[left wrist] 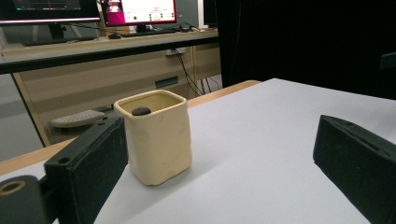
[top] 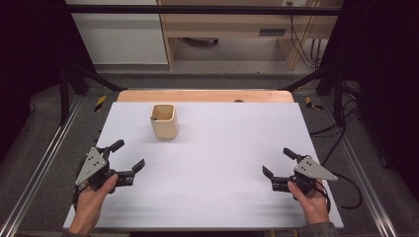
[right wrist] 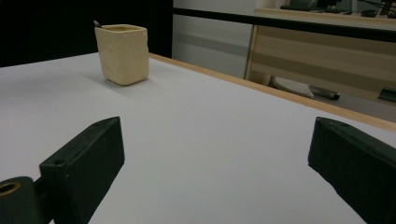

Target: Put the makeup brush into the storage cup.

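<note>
Both my hand-held grippers, left (top: pixel 125 154) and right (top: pixel 278 161), are spread wide, gripping nothing; cream cup (top: pixel 164 121) sits upright on the table (top: pixel 222 163).

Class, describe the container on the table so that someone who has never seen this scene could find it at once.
Start at the white table top and look toward its far edge, left of centre. There stands a cream cup, upright and alone, well ahead of both grippers. Its squarish shape with rounded corners and a small dark object at its rim mark it out.
</note>
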`<act>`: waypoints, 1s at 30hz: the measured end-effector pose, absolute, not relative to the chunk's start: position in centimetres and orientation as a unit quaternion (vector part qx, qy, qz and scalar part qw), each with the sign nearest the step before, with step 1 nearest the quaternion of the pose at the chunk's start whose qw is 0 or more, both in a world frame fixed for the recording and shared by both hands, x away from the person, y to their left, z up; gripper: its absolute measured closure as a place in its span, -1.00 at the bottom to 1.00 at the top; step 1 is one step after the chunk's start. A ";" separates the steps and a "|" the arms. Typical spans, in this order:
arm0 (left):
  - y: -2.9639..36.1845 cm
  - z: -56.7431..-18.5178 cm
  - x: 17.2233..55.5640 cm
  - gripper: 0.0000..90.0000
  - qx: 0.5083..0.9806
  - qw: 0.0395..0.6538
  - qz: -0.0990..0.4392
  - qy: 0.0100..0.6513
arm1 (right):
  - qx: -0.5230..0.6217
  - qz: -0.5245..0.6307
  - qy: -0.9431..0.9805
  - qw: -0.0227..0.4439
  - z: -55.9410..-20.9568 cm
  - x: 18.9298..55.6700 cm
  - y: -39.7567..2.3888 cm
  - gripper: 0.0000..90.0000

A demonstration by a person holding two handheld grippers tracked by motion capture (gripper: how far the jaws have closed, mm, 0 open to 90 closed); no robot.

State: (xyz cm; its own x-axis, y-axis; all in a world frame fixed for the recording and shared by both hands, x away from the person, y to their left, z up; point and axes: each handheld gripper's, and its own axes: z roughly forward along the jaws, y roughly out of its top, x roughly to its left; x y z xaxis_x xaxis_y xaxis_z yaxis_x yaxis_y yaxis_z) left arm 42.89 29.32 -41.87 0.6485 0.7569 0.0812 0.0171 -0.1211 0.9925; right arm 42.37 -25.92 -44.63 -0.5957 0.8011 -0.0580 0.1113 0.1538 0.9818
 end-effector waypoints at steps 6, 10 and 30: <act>29.8 -42.2 42.7 -0.93 0.677 0.603 0.309 0.289 | 0.330 0.563 0.692 0.308 -44.6 42.4 -26.1 -0.91; 30.0 -42.4 42.6 -0.93 0.676 0.604 0.309 0.288 | 0.331 0.565 0.690 0.308 -44.6 42.4 -26.3 -0.91; 30.3 -43.7 42.1 -0.94 0.686 0.605 0.293 0.278 | 0.333 0.567 0.688 0.308 -44.6 42.4 -26.6 -0.91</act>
